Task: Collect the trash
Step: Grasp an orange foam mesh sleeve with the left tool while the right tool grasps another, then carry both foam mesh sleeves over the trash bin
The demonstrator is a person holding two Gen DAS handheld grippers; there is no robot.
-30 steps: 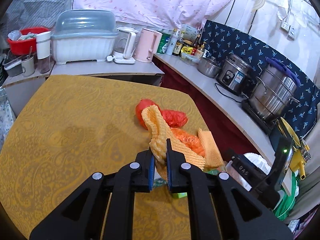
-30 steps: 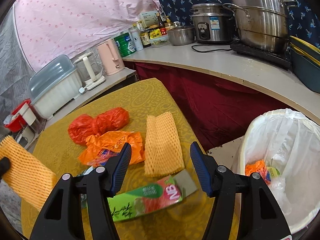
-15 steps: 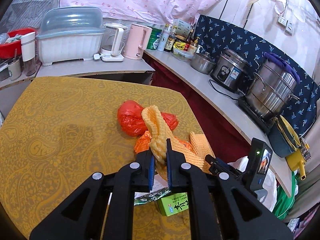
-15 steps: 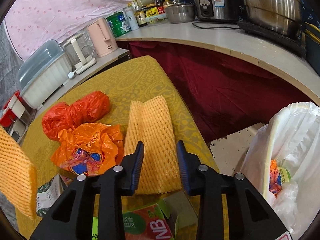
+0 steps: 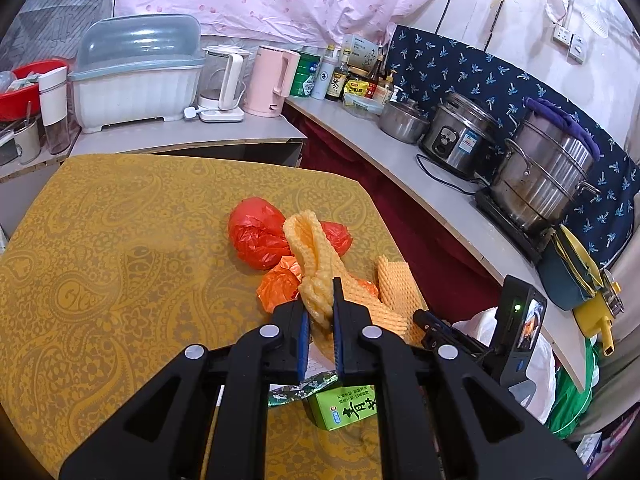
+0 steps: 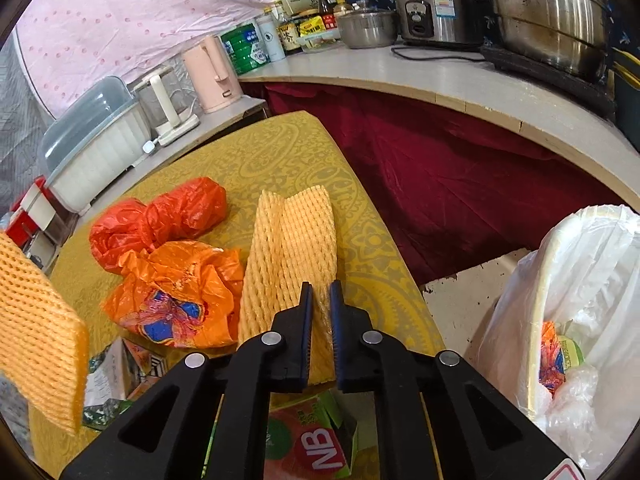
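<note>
My left gripper (image 5: pixel 319 300) is shut on a crumpled yellow foam net (image 5: pixel 308 240) and holds it above the yellow table (image 5: pixel 120 260). In the right wrist view that net (image 6: pixel 36 320) hangs at the left edge. My right gripper (image 6: pixel 321 286) is closing, its pads pinching the near edge of a second yellow foam net (image 6: pixel 292 248) that lies flat by the table's right edge. A red plastic bag (image 6: pixel 160 216) and an orange plastic bag (image 6: pixel 180 284) lie to its left. Below the fingers is a red and green carton (image 6: pixel 312 436). The white-lined trash bin (image 6: pixel 580 280) stands on the floor to the right.
A counter (image 5: pixel 440 200) curves behind and to the right of the table, with steel pots (image 5: pixel 548 176), a rice cooker (image 5: pixel 460 140), bottles, a pink kettle (image 5: pixel 270 80) and a covered dish rack (image 5: pixel 136 76). A dark red curtain (image 6: pixel 460 184) hangs below the counter.
The right gripper's jaws closed from wide apart onto the flat foam net and came lower toward it. The left gripper carried its held net a little across the table.
</note>
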